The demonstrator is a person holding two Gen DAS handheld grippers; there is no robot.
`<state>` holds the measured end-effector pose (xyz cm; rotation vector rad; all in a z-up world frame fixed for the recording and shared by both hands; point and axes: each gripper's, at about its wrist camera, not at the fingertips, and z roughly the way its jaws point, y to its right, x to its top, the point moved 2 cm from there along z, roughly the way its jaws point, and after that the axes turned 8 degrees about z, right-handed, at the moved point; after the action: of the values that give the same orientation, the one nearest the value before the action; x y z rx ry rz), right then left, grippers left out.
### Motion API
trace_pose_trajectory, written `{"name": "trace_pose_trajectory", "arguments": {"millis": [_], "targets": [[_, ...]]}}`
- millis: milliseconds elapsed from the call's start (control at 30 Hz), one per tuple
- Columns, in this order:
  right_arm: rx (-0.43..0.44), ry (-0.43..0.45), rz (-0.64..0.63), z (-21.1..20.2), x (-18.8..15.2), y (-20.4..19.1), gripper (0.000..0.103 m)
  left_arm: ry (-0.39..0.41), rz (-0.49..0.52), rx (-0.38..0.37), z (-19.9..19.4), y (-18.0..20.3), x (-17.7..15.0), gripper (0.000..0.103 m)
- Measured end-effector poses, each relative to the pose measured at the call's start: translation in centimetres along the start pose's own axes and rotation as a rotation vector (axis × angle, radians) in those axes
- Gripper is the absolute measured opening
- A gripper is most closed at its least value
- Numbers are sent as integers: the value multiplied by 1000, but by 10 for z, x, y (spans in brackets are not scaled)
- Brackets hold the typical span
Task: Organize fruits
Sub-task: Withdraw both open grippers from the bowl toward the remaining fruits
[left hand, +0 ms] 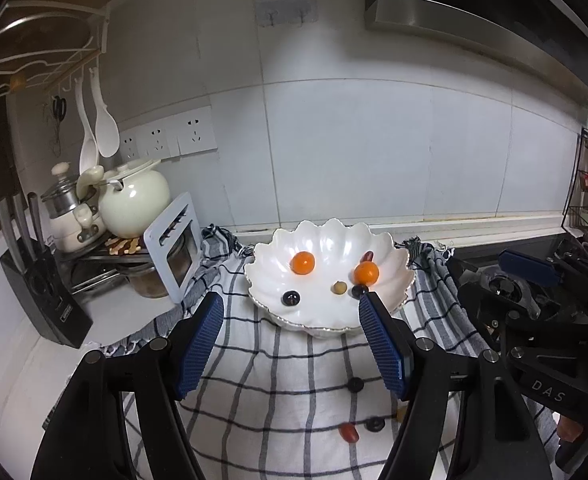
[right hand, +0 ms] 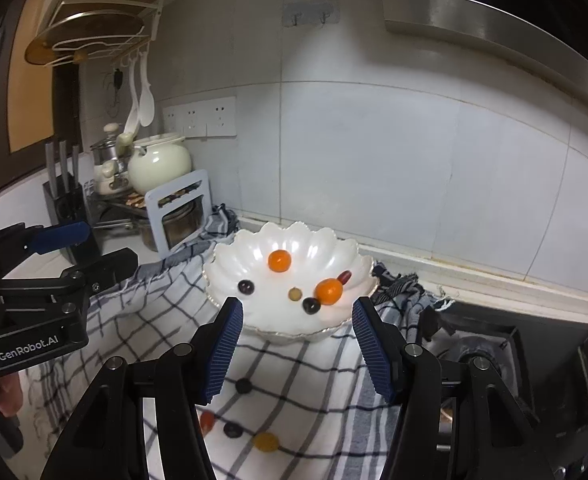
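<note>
On the checked cloth: four small fruits lay loose, at 6 o'clock from the scalloped white bowl [right hand: 290, 320]; two dark grapes [right hand: 243, 385], a red cherry tomato [right hand: 206, 421] and a yellow cherry tomato [right hand: 265, 441]
Cloth: checked tea towel [right hand: 294, 364] spread beneath bowl and fruit; rumpled at its far edge
Bowl contents: two orange kumquats [right hand: 280, 261], two dark grapes, one tan round fruit [right hand: 295, 293] near centre, one dark red oval fruit [right hand: 344, 277] at 2 o'clock by the rim
Left gripper [left hand: 290, 316]: fingers spread wide, holding nothing; hung above the cloth, its tips at the bowl's near rim
Right gripper [right hand: 294, 320]: fingers likewise spread wide and empty; aimed at the bowl from 6 o'clock
Handling: these fruits looked light, smooth-skinned and round, so likely to roll or squirt from the pads; soft enough to burst under a hard squeeze
Where to grip: across the widest middle of one fruit, pads square to it, closing gently; the cloth may bunch if the tips dig in
Bowl: probably ceramic and fragile; best left where it stood
</note>
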<state>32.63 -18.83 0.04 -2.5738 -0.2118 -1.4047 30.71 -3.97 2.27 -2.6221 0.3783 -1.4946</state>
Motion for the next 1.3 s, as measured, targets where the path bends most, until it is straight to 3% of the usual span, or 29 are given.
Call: {"name": "trace_pose_trajectory", "arguments": {"millis": [567,1300], "targets": [[49,-62,-43,-8,-46,-5,58,-47,16,-33,-10,19,-46,70],[67,-186,-69,10,-109,-4,58,-120,32,-143,9,46,-116,70]]}}
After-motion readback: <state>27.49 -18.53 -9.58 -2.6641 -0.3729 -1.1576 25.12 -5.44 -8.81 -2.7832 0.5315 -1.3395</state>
